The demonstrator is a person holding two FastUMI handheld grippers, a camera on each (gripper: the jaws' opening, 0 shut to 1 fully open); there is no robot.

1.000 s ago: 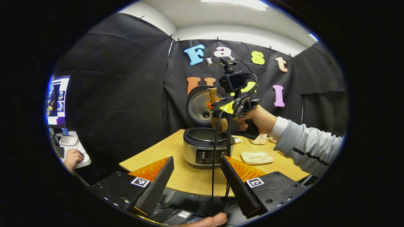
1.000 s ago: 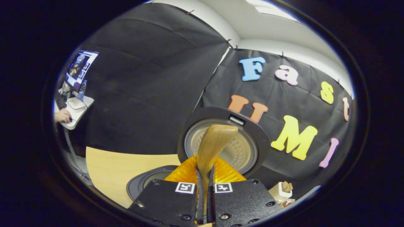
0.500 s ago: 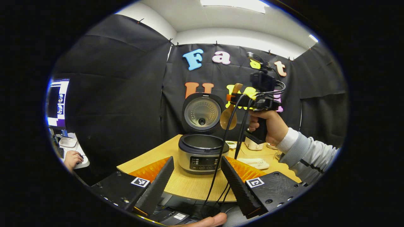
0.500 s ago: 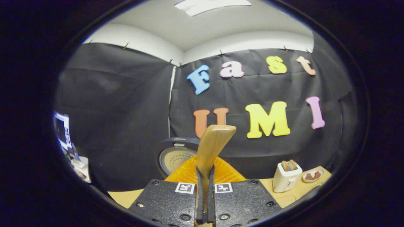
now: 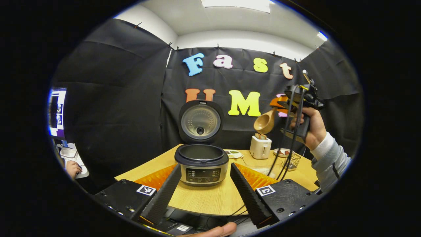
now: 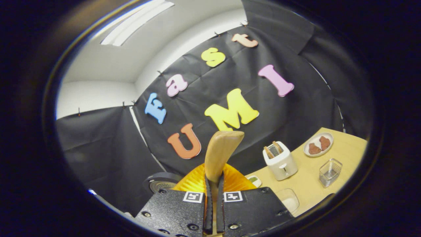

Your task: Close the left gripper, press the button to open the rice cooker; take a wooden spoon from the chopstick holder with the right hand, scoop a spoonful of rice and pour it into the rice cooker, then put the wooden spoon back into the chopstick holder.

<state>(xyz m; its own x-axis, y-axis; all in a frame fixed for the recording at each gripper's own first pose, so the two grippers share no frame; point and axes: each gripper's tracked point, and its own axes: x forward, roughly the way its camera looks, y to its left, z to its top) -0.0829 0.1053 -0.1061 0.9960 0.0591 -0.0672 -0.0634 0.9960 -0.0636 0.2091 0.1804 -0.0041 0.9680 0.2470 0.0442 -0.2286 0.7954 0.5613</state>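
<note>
The rice cooker [image 5: 201, 164] stands on the wooden table with its lid [image 5: 200, 120] raised and its pot showing. My left gripper [image 5: 205, 191] hangs open in front of it, both fingers apart and holding nothing. In the left gripper view a hand holds my right gripper [image 5: 279, 107] high at the right, above the toaster, with the wooden spoon [image 5: 264, 123] bowl hanging down to its left. In the right gripper view my right gripper [image 6: 213, 194] is shut on the wooden spoon [image 6: 222, 151] handle, which points up. A wire holder [image 6: 330, 172] stands on the table at the right.
A white toaster [image 5: 260, 147] with bread stands behind the cooker to the right. Near it are a plate [image 6: 318, 144] with brown pieces and a clear container [image 6: 289, 199]. Cables [image 5: 283, 154] hang from the right gripper. A monitor [image 5: 56, 112] is far left.
My right gripper has carried the spoon from above the cooker's pot up and to the right, over the toaster, tilting as it went. The left gripper stayed open and drew back slightly.
</note>
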